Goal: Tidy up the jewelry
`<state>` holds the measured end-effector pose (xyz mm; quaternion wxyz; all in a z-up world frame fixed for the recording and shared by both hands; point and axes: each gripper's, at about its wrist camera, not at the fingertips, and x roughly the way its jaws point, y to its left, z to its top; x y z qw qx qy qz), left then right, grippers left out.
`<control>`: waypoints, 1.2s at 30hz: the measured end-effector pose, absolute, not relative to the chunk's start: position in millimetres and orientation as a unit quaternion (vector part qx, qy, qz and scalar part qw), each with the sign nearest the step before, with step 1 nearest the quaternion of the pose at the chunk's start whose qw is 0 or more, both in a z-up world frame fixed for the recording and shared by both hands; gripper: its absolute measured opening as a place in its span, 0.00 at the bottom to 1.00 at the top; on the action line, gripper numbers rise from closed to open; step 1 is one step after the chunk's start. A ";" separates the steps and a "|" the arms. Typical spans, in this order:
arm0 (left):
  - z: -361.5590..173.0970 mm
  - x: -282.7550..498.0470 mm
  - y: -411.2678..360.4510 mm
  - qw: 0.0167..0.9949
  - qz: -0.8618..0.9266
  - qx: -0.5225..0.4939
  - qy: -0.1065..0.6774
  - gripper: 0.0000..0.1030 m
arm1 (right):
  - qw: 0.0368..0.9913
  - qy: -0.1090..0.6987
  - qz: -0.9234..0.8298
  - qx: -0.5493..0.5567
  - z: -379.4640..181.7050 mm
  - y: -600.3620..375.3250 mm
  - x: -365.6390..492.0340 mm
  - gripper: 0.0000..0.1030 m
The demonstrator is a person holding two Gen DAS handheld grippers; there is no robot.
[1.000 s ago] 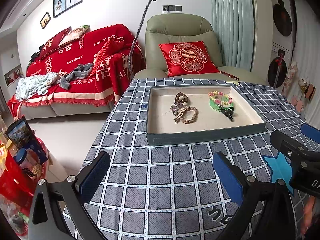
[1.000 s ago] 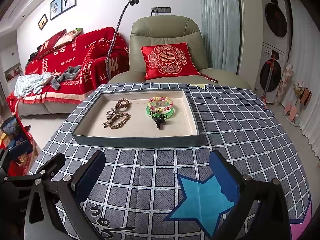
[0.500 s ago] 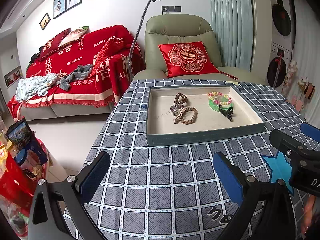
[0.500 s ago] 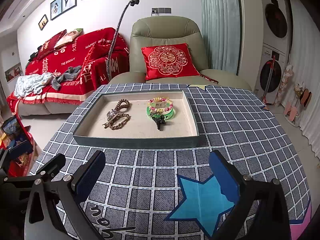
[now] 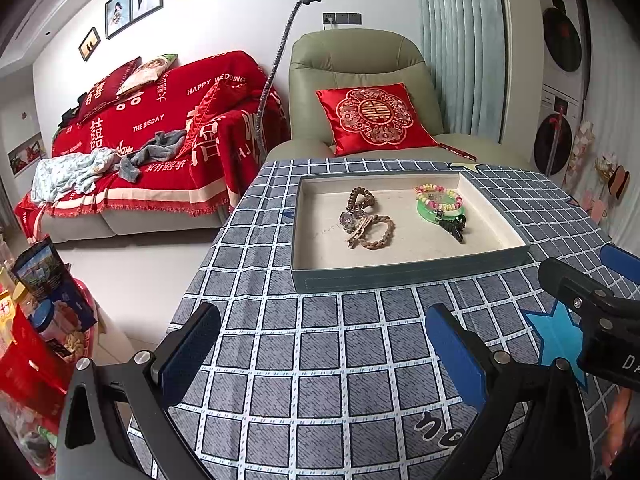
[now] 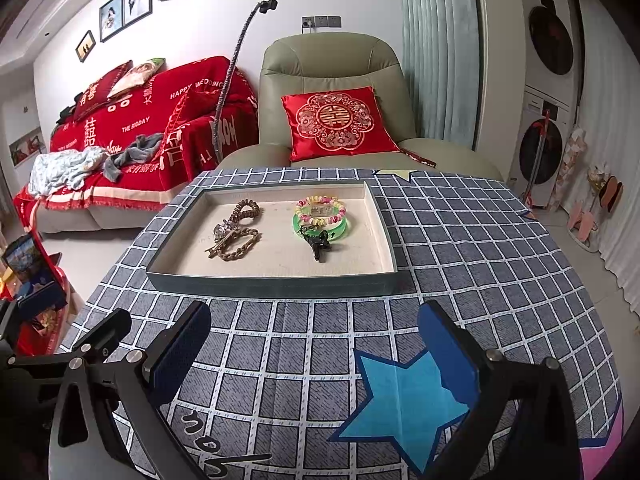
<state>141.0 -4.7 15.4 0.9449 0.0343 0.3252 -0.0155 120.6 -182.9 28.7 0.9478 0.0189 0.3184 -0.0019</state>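
A grey tray (image 5: 400, 276) (image 6: 272, 285) with a cream lining sits on the checked tablecloth. In it lie brown bead bracelets with a clear charm (image 5: 366, 220) (image 6: 238, 230) on the left, and a green bangle with a pastel bead bracelet and a dark tassel (image 5: 440, 206) (image 6: 320, 216) on the right. My left gripper (image 5: 320, 354) is open and empty, above the cloth in front of the tray. My right gripper (image 6: 314, 354) is open and empty, also in front of the tray, beside the left one.
The table's left edge (image 5: 192, 280) drops to the floor, with red snack boxes (image 5: 36, 332) below. A green armchair with a red cushion (image 6: 336, 120) stands behind the table. A red-covered sofa (image 5: 140, 140) is at the left. A blue star (image 6: 404, 396) is printed on the cloth.
Both grippers have drifted very slightly; the tray sits a touch lower in the right wrist view. The jewelry has not moved.
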 end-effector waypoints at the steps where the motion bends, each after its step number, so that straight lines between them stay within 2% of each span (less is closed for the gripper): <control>1: 15.6 140.6 -5.1 0.945 -0.016 0.035 0.325 1.00 | 0.948 0.318 -0.002 0.019 28.0 -183.1 120.9 1.00; 36: 19.9 136.6 -2.1 0.949 -0.015 0.037 0.313 1.00 | 0.948 0.318 0.002 0.019 30.6 -184.1 123.0 1.00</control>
